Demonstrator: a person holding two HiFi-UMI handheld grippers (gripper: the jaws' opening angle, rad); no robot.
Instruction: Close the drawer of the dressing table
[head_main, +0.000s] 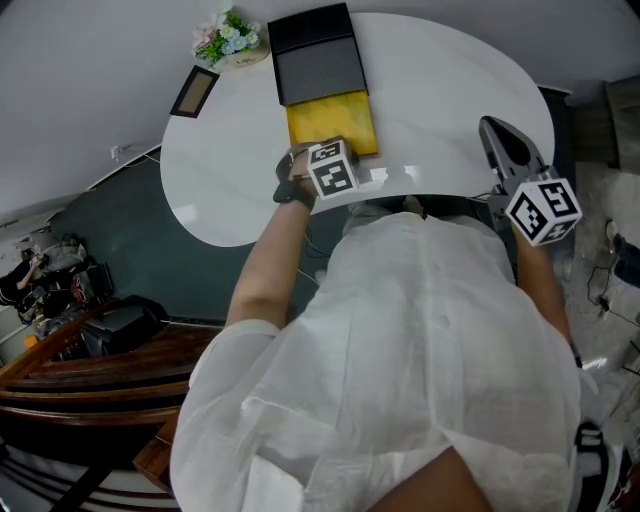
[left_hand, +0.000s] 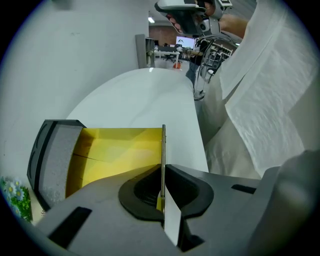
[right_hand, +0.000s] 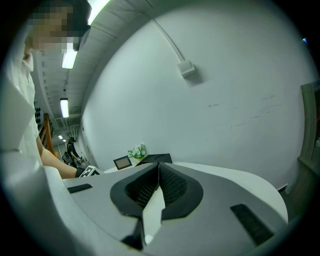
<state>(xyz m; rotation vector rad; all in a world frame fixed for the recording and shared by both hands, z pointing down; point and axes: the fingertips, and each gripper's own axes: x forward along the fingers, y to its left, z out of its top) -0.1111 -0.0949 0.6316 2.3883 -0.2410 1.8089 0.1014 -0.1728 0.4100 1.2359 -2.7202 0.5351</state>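
Note:
A yellow drawer (head_main: 330, 120) stands pulled out toward me from a black box (head_main: 318, 55) on the white oval dressing table (head_main: 440, 80). My left gripper (head_main: 325, 160) points steeply down at the drawer's near end. In the left gripper view its jaws (left_hand: 163, 167) are shut on the thin upright front wall of the drawer (left_hand: 115, 150). My right gripper (head_main: 505, 145) hovers over the table's right edge, away from the drawer. Its jaws (right_hand: 158, 165) are shut with nothing between them.
A small flower pot (head_main: 228, 38) and a dark picture frame (head_main: 195, 90) stand at the table's far left, next to the black box. A white wall runs behind the table. My torso in a white shirt (head_main: 420, 340) is close against the table's near edge.

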